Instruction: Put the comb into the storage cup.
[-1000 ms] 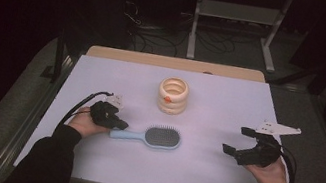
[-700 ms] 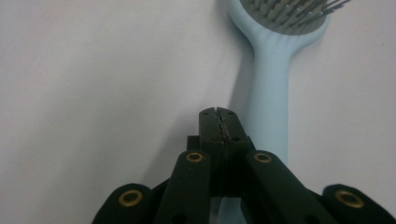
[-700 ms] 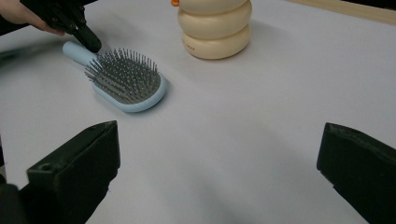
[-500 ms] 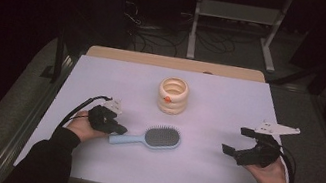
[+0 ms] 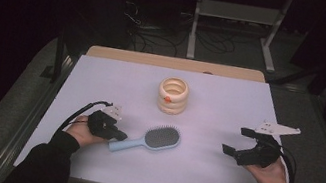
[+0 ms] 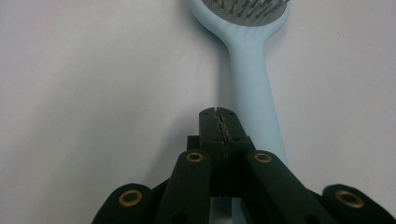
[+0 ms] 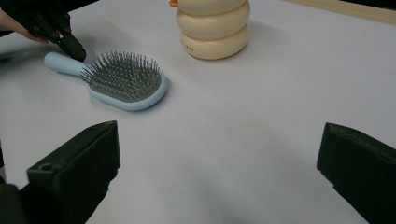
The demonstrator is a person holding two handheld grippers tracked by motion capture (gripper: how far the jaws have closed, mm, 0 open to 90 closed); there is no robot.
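A light blue hairbrush (image 5: 162,138) lies bristles up in the middle of the white table (image 5: 219,106), its handle (image 6: 252,84) pointing toward my left hand. My left gripper (image 5: 120,136) is shut with nothing between its jaws. Its tip (image 6: 220,114) rests just beside the handle, on the handle's left in the left gripper view. My right gripper (image 5: 235,140) is held wide open near the table's right side, empty, facing the brush (image 7: 123,79) from a distance. The right gripper view also catches the left gripper (image 7: 74,51) at the handle's end.
A cream holder of stacked rings (image 5: 173,95) with an orange spot stands behind the brush, near the table's middle; the right gripper view has it (image 7: 212,28) at the top. A wooden strip (image 5: 176,63) edges the far side. Cables and a metal stand lie on the floor beyond.
My left gripper has slid a little toward the near edge along the brush handle, and the handle's end has swung slightly with it. The right gripper has stayed put.
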